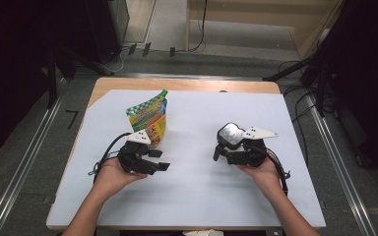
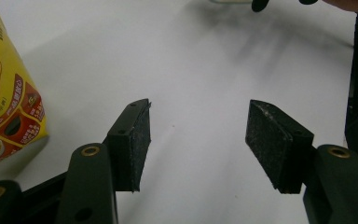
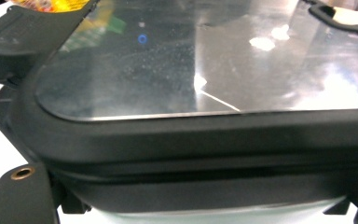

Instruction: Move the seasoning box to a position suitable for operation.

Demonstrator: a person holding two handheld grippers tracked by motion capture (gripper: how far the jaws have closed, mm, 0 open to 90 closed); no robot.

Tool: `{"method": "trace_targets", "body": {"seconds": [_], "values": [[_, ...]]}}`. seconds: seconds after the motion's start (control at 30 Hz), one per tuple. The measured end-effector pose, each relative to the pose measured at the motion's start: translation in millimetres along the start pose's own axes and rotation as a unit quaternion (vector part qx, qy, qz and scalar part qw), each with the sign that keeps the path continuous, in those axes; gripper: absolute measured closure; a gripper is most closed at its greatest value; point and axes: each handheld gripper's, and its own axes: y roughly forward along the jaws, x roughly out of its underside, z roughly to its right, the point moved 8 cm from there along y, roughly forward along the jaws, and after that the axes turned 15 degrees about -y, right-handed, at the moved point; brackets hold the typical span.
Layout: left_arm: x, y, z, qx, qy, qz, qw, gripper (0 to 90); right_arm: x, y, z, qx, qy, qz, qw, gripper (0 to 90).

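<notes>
High view shows the big table with its white sheet (image 1: 192,196) on top. On the sheet stands a tall yellow and green plastic snack pouch (image 1: 150,120), up on its end and leaning a little. It is on my left side, just past my left gripper (image 1: 157,160).

My left gripper is low over the sheet, close to the bottom of the pouch but not touching it. Its jaws are apart and nothing is between them. In the left gripper view I see bare white sheet between the two black pads (image 2: 137,144), and the yellow pouch (image 2: 9,93) sits off to the side.

My right gripper (image 1: 221,150) is well apart from the pouch, on the other side of the sheet. It holds a flat container with a shiny silver lid and a black rim (image 1: 231,133). In the right gripper view the shiny lid (image 3: 214,60) and the thick black rim (image 3: 191,140) are right up close, so I cannot see the pads, but I think the jaws are clamped on the rim.

What could go wrong? The rim looks smooth, so the container might slip out if I tip it. The pouch is light and tall, so a bump from my left gripper could knock it over.
</notes>
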Motion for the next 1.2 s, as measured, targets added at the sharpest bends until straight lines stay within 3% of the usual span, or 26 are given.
{"method": "trace_targets", "body": {"seconds": [0.23, 0.53, 0.77, 0.83, 1.2], "values": [[-0.4, 0.5, -0.8, 0.0, -0.001, 0.001, 1.0, 41.0, -1.6, 11.3, -19.5, -0.028, -0.021, 0.0, 0.9994, 15.8], [-0.3, 1.2, -0.8, 0.0, 0.001, -0.001, 1.0, 41.0, -4.2, 29.6, -44.1, -0.055, -0.029, -0.001, 0.9981, 15.8], [-0.5, 1.2, -1.1, 0.001, 0.0, 0.0, 1.0, 41.0, -10.3, 47.2, -68.5, -0.076, -0.035, 0.005, 0.9965, 15.8], [-0.3, 1.3, -1.0, 0.0, 0.001, -0.001, 1.0, 41.0, -10.6, 54.7, -79.4, -0.083, -0.046, 0.001, 0.9955, 15.8], [0.2, 3.9, 1.2, 0.002, 0.005, -0.006, 1.0, 41.0, -7.3, 55.1, -86.7, -0.079, -0.077, -0.01, 0.9939, 15.7]]}}
